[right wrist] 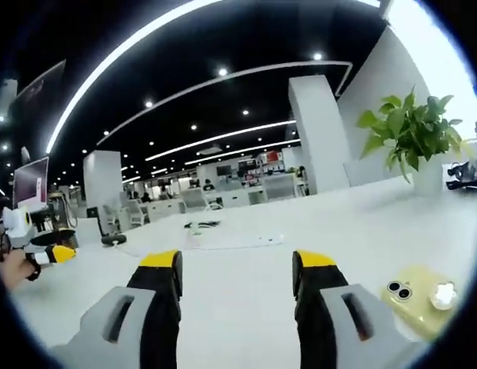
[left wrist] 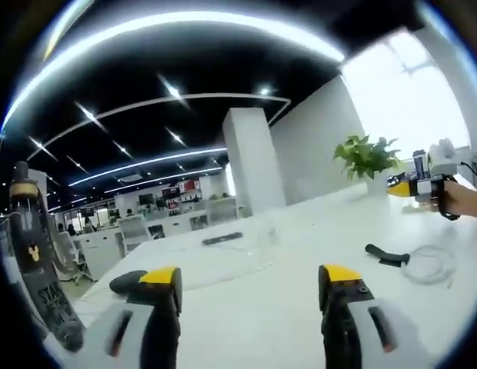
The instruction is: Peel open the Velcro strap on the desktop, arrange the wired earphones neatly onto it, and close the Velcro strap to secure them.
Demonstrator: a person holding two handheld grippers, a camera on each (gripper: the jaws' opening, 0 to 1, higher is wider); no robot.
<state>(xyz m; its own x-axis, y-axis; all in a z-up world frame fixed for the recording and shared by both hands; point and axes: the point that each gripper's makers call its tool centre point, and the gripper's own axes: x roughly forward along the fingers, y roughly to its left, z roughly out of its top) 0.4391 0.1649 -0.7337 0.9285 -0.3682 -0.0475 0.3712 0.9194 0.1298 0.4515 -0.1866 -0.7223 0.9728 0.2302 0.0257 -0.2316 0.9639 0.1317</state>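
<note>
Black strap lying flat on the white desk, ahead and right of the left gripper; one rounded end raised slightly, the other end touching the earphones. Earphones a loose loop of thin white cable just right of the strap, faint against the pale top, plug and buds too small to make out. Left gripper's yellow-tipped fingers wide apart, holding nothing. Right gripper likewise spread wide, nothing between the fingers.

Far right in the left gripper view, the right gripper in a hand, beside a plant. Dark bottle left of the left fingers, cut by the edge; lettering on it blurred, perhaps "STAR". Yellow phone right of the right fingers, partly cut off. Far left there, the left gripper.
</note>
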